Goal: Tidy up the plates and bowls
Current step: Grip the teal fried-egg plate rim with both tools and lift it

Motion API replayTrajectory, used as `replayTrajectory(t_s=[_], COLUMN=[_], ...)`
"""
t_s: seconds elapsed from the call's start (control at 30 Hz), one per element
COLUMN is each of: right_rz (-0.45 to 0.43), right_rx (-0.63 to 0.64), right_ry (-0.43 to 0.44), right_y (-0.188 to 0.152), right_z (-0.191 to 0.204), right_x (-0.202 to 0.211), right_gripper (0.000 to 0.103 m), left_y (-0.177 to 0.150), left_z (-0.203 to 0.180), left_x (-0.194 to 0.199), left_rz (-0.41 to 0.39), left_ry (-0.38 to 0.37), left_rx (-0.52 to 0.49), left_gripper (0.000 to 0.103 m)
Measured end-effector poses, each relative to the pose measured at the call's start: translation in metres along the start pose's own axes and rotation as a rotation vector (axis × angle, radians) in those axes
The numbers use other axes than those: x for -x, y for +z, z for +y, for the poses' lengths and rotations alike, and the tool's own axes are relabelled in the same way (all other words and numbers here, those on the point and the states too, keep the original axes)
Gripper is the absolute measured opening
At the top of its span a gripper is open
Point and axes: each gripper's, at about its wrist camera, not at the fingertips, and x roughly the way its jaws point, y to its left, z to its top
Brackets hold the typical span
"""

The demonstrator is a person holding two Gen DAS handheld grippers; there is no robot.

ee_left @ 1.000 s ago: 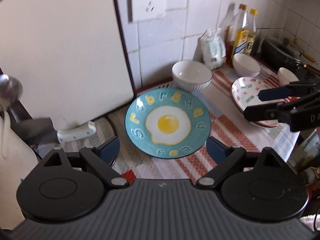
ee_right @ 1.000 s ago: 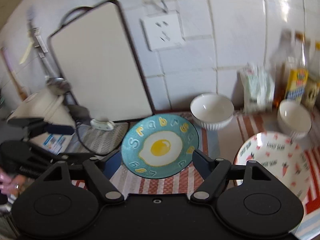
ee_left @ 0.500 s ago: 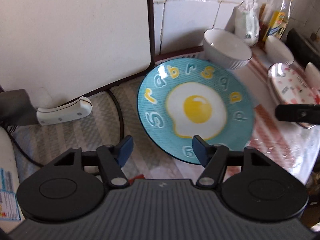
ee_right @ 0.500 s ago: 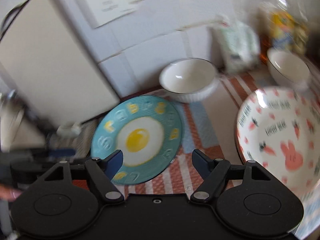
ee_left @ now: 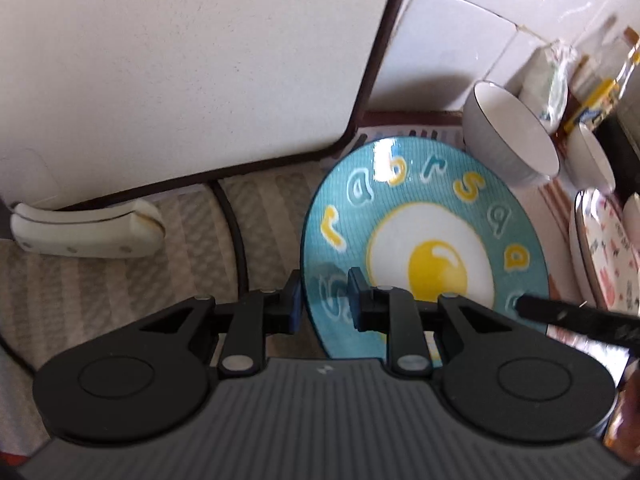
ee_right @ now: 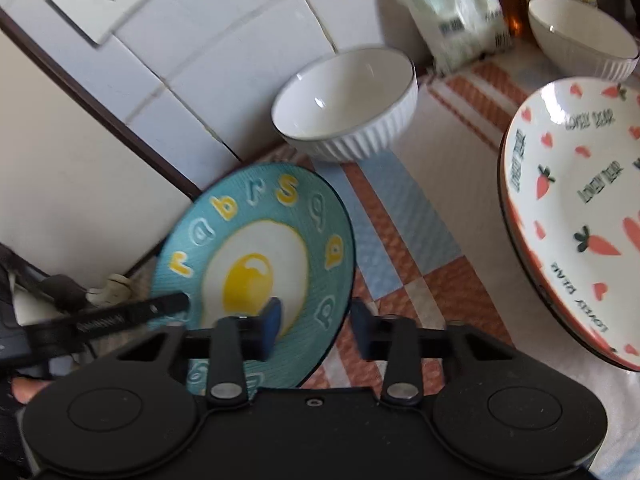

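A teal plate (ee_left: 424,240) with a fried-egg print and letters lies on the striped cloth. My left gripper (ee_left: 325,304) has closed to a narrow gap over the plate's left rim, one finger on each side. My right gripper (ee_right: 315,326) straddles the plate's (ee_right: 256,264) right rim with a wider gap, left finger over the plate, right finger outside it. A white ribbed bowl (ee_right: 348,104) stands behind the plate, a second white bowl (ee_right: 584,36) farther right. A carrot-print plate (ee_right: 576,216) sits at right.
A large white board (ee_left: 180,60) leans on the tiled wall at left. A white-handled knife (ee_left: 84,232) lies below it beside a black cable (ee_left: 236,232). A bag (ee_right: 452,8) and oil bottles (ee_left: 608,80) stand at the back.
Both grippers have moved down and in onto the teal plate's opposite rims. The left jaws have closed markedly on the left rim; the right jaws have narrowed around the right rim.
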Motion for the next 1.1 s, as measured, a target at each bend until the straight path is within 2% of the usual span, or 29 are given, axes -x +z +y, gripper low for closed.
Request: replayTrajectory(t_s=[0.03,0.07,0.17,0.33,0.5,0.63,0.83,1.1], right_rz=[0.007,0.015,-0.022,0.006,0.019,0.032,0.046,0.003], right_rx=[0.004,-0.005,-0.111,-0.091,-0.090,-0.048,-0.032,-0.016], right_ry=[-0.016,-0.022,0.036,0.036,0.031,0.020,0.029,0.065], right_y=[0.000,-0.001,-0.004,0.000,0.001,-0.001,-0.003,-0.013], right_z=[-0.001,-0.003,-0.017,-0.014,-0.016,-0.016,-0.023,-0.028], right_x=[-0.005,-0.010,-0.014,-0.013,0.001,0.014,0.038,0.074], right_gripper=[0.019,0.019,0.016,0.017,0.016,0.016,0.017,0.018], left_y=[0.001,0.002,-0.003,-0.004,-0.012,-0.028,-0.040,-0.045], left_z=[0.000,-0.002,-0.003,-0.005,-0.011,-0.028,-0.047,-0.073], left_x=[-0.001,-0.002,-0.001,0.002,0.013,0.026,0.051,0.088], left_rz=[-0.004,-0.006,-0.032,-0.022,-0.015,-0.016,-0.042,-0.088], left_ry=[-0.001,0.001,0.001,0.011,-0.015,0.012,0.017,0.006], left_rx=[0.000,0.000,-0.024,0.005,-0.009,-0.102,-0.146,-0.216], left_gripper=[0.023,0.023,0.023,0.023,0.022,0.024,0.023,0.023])
